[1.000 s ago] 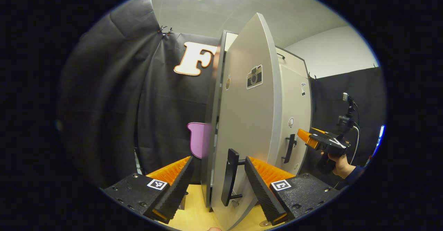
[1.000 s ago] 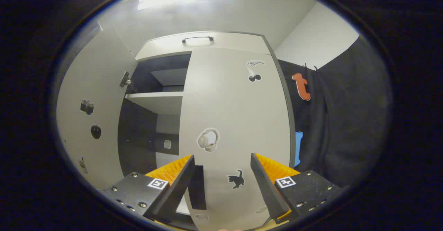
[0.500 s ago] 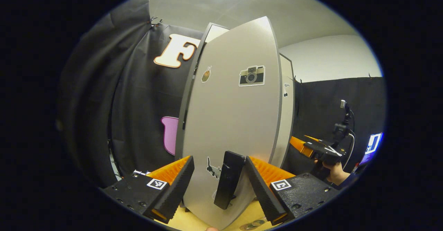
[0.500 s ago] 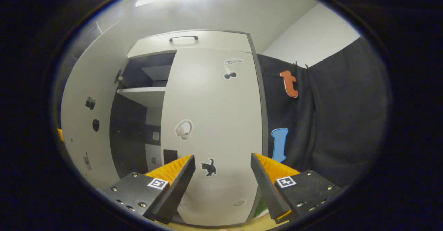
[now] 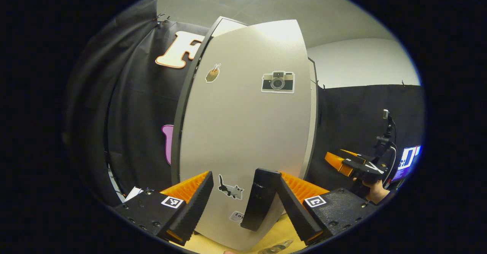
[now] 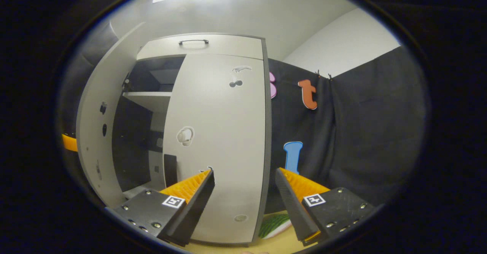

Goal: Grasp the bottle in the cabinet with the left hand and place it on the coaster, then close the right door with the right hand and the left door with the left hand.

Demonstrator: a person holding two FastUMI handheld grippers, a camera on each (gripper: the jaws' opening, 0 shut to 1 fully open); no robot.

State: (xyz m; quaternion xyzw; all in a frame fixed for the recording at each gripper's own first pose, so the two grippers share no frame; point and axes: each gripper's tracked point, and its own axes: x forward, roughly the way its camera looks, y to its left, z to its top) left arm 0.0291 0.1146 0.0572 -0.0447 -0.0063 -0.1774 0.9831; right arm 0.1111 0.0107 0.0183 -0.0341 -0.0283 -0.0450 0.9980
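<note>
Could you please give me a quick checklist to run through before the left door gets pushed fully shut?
1. Right door closed against the cabinet: ok.
2. Left door closed: not ok, it stands ajar and the shelf shows.
3. Left gripper at the door handle, fingers spread: ok.
4. Right gripper clear of the left door's swing: ok, held off to the side.
5. Bottle standing on the coaster: cannot tell.

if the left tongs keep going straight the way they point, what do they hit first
Probably the left door: its grey face lies straight ahead of the open left tongs, with the door's black handle already at the right finger. Exact depth is unclear.
</note>
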